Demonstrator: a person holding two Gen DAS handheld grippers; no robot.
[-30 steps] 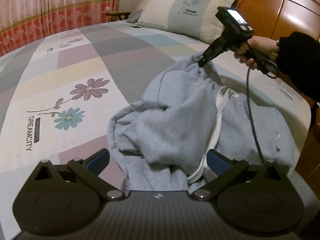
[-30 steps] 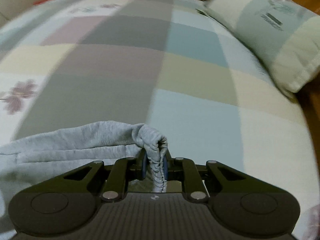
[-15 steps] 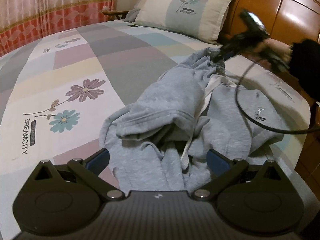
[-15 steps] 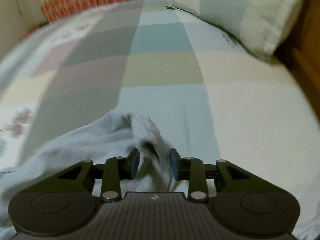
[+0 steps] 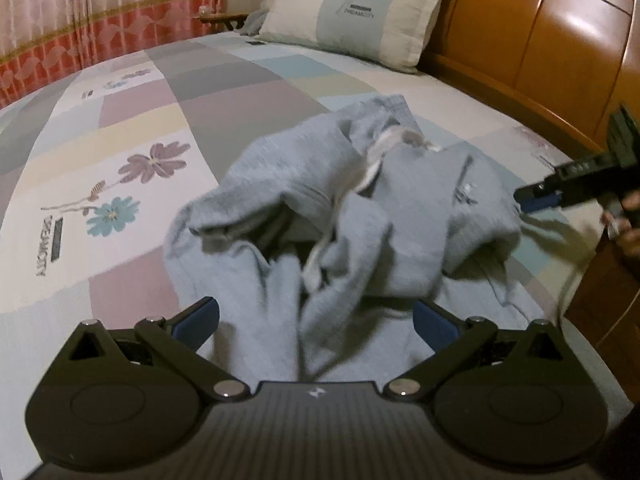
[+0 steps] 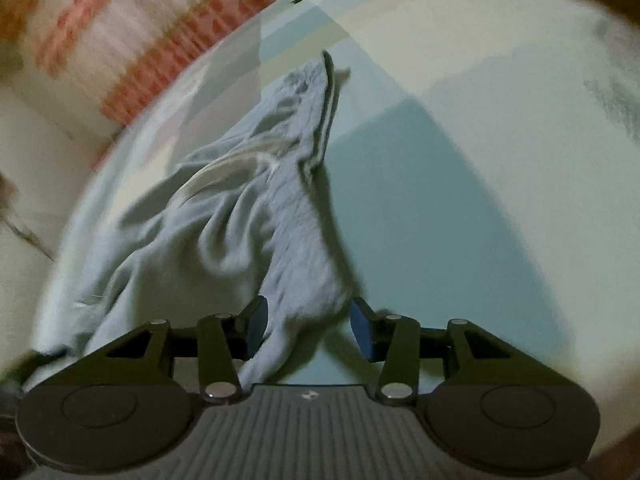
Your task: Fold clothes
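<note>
A grey sweat garment [image 5: 328,216] with a white drawstring [image 5: 372,160] lies crumpled on the bed, and it also shows in the right wrist view [image 6: 248,216]. My left gripper [image 5: 316,320] is open, its fingers wide apart over the near edge of the cloth. My right gripper [image 6: 308,324] is open with a fold of the cloth lying loose between its fingers. In the left wrist view the right gripper [image 5: 536,198] sits at the garment's right edge, low over the bed.
The bed has a patchwork sheet [image 5: 132,120] with flower prints. A pillow [image 5: 356,8] lies at the head against the wooden headboard [image 5: 540,40]. Pink curtains [image 5: 80,12] hang at the far left. The bed's right edge [image 5: 580,292] is close to the garment.
My right gripper has opened and let go of the garment's top edge, then swung down to the garment's right side. The cloth has dropped and slumped onto the bed. The left gripper stayed open.
</note>
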